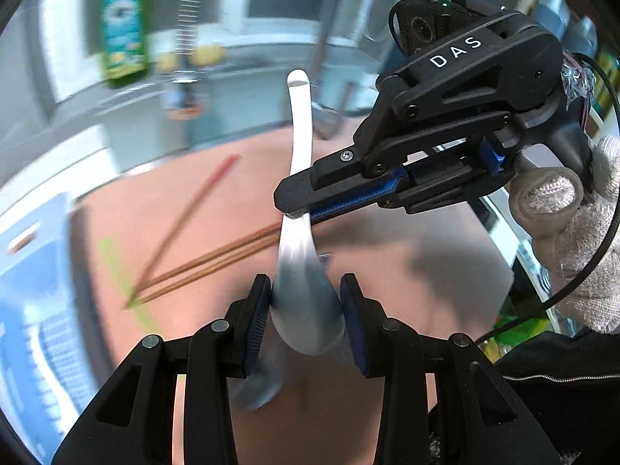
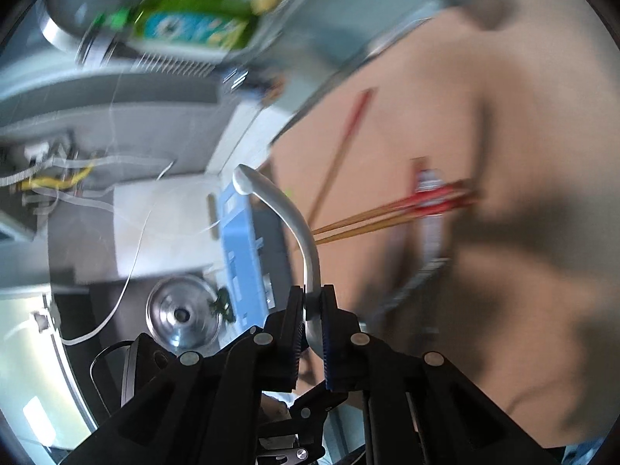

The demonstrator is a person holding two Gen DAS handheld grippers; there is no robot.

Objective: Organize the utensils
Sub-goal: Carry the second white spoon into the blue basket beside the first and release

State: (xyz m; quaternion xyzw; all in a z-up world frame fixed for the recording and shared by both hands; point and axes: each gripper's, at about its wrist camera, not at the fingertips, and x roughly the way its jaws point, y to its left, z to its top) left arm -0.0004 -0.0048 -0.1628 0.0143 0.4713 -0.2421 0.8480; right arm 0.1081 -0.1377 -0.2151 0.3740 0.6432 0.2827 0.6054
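A white ceramic spoon [image 1: 300, 271] is held in the air above the brown table [image 1: 407, 255]. My left gripper [image 1: 306, 304] has its pads on both sides of the spoon's bowl. My right gripper [image 1: 296, 207] comes in from the right and is shut on the spoon's handle; in the right wrist view the right gripper [image 2: 312, 306] clamps the spoon's handle [image 2: 294, 228]. Several wooden chopsticks [image 1: 217, 261] and a red-tipped pair [image 1: 201, 197] lie on the table, also in the right wrist view [image 2: 387, 213]. A blue utensil basket [image 1: 35, 310] stands at the left.
A green bottle [image 1: 124, 27] stands at the back by a sink area. The right wrist view shows the blue basket [image 2: 244, 248], a metal sink drain [image 2: 182, 314], a packaged utensil [image 2: 428, 209] on the table and the green bottle [image 2: 190, 25]. Both views are motion-blurred.
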